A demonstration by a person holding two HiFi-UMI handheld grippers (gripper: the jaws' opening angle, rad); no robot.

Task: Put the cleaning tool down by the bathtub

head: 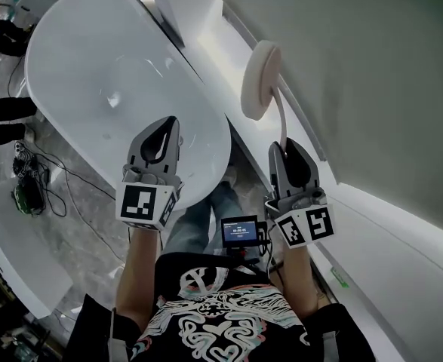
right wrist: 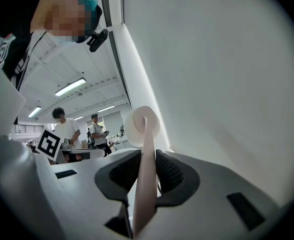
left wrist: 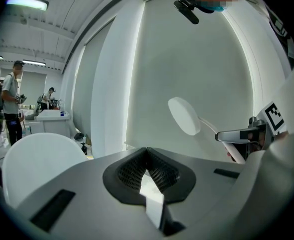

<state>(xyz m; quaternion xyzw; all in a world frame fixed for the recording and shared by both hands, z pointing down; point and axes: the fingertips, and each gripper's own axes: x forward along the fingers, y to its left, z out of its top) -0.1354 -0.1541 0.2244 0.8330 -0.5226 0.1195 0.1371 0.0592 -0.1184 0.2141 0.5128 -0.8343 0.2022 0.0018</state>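
Observation:
The cleaning tool [head: 260,80] is a round white pad on a long pale handle. My right gripper [head: 287,148] is shut on that handle, and the pad stands up in the air beside the grey wall. In the right gripper view the handle [right wrist: 144,179] runs up between the jaws to the pad [right wrist: 141,126]. My left gripper [head: 161,136] hangs over the near rim of the white bathtub [head: 78,59], shut with nothing held. From the left gripper view [left wrist: 148,174] the cleaning tool [left wrist: 185,116] shows to the right, in front of the wall.
A white ledge [head: 402,240] runs along the grey wall [head: 372,74] to the right of the tub. Cables and gear [head: 29,187] lie on the floor at left. People [left wrist: 10,101] stand in the room beyond the tub.

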